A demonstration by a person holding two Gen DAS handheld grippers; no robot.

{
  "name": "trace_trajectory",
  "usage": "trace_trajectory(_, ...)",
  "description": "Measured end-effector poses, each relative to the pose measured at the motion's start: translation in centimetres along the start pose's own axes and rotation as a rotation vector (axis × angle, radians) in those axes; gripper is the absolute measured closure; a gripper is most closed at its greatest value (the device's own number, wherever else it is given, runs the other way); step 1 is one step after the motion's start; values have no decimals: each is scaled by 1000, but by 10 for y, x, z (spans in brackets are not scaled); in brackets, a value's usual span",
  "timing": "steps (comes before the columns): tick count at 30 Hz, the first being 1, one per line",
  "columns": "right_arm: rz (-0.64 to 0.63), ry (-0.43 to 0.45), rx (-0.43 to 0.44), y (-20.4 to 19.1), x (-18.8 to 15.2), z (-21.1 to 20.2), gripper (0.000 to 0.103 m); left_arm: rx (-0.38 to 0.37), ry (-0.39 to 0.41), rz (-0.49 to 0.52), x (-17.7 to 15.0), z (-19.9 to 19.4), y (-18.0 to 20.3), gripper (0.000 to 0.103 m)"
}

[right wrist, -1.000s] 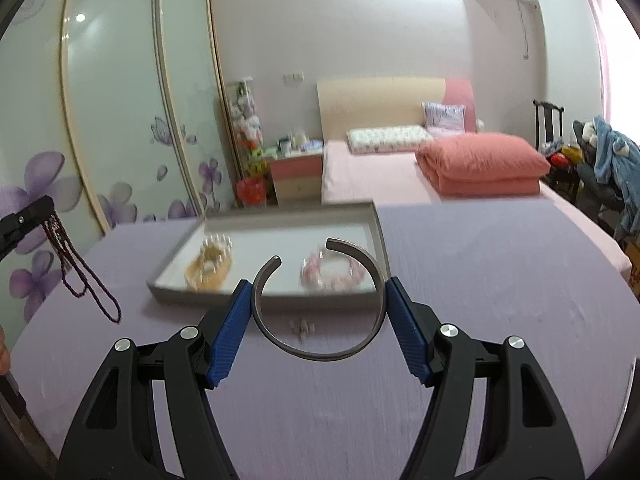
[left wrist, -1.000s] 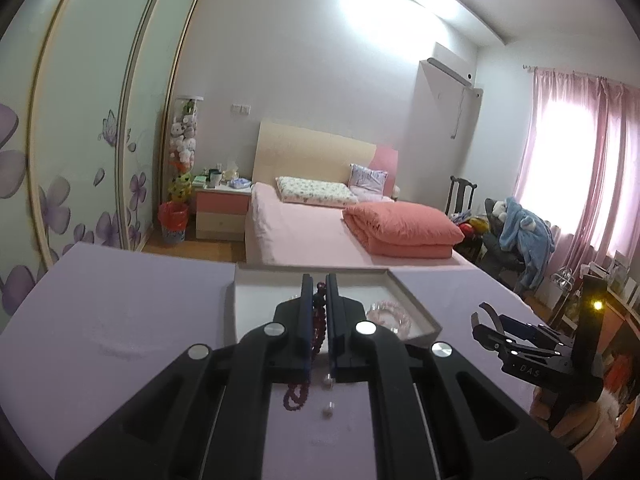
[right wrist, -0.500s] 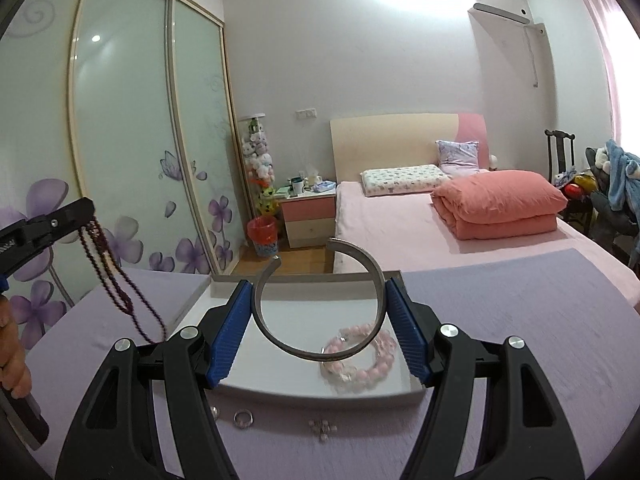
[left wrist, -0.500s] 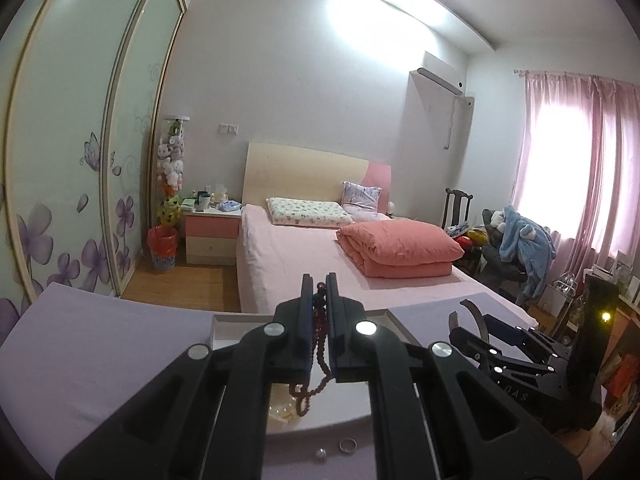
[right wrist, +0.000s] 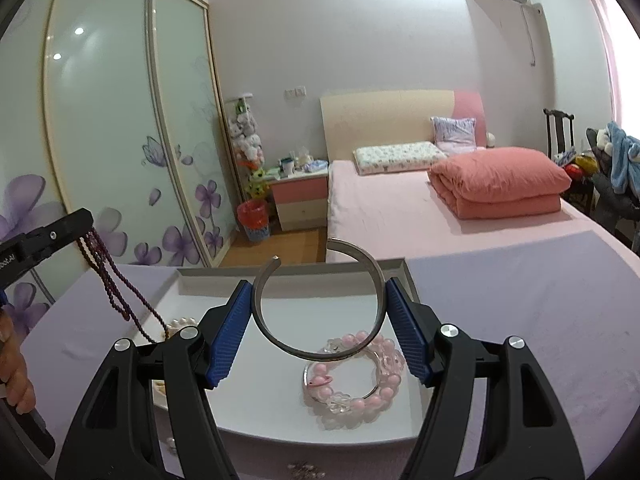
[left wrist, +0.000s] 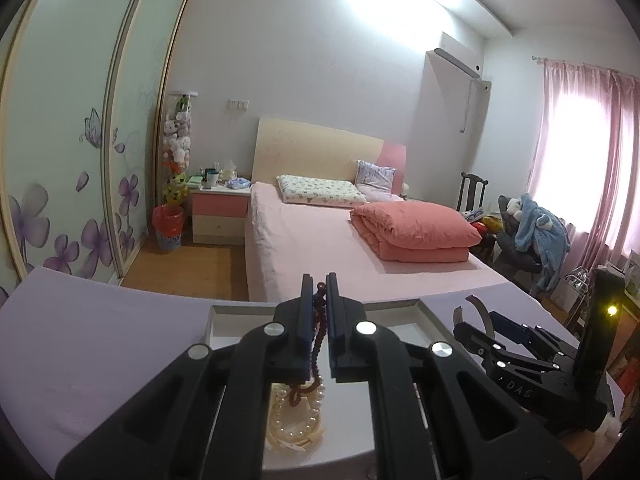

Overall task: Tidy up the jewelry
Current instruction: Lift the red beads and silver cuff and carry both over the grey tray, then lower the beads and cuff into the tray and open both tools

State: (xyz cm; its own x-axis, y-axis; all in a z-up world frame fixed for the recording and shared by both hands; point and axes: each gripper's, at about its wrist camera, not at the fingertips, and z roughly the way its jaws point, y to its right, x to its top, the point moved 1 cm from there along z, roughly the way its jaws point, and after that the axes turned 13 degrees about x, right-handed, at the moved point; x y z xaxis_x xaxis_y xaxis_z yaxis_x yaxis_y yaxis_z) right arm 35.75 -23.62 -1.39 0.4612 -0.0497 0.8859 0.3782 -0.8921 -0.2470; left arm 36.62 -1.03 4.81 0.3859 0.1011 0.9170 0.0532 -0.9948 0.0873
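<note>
Bedroom setting noted: lavender-covered table, pink bed behind. White tray is set on it, holding a pink bead bracelet and pearls. Silver cuff bangle is clamped by the right gripper; dark red bead strand is pinched by the left gripper, dangling over the tray. "DAS" is read on the right gripper's body.

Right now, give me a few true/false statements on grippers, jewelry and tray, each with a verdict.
1. The right gripper holds an open metal bangle. True.
2. The left gripper is empty. False: it pinches a dark red bead necklace.
3. A pink bead bracelet lies in the white tray. True.
4. The bangle rests flat on the tray floor. False: it is held above it.
5. Pearls lie in the tray. True.
</note>
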Motion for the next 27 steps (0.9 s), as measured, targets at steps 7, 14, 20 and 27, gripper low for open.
trace_trajectory(7,18,-78,-11,6,-9,25,35,-5,-44,-3,-13,25,-2,96)
trace_trajectory(14,18,-66,0,2,-7,20,22,-7,-59,-12,-17,36,-3,95)
trace_trajectory(20,21,-72,4,2,-7,20,22,-2,-65,-13,-20,37,-5,94)
trace_trajectory(27,15,-71,8,4,-7,21,22,8,-68,-14,-22,39,-6,93)
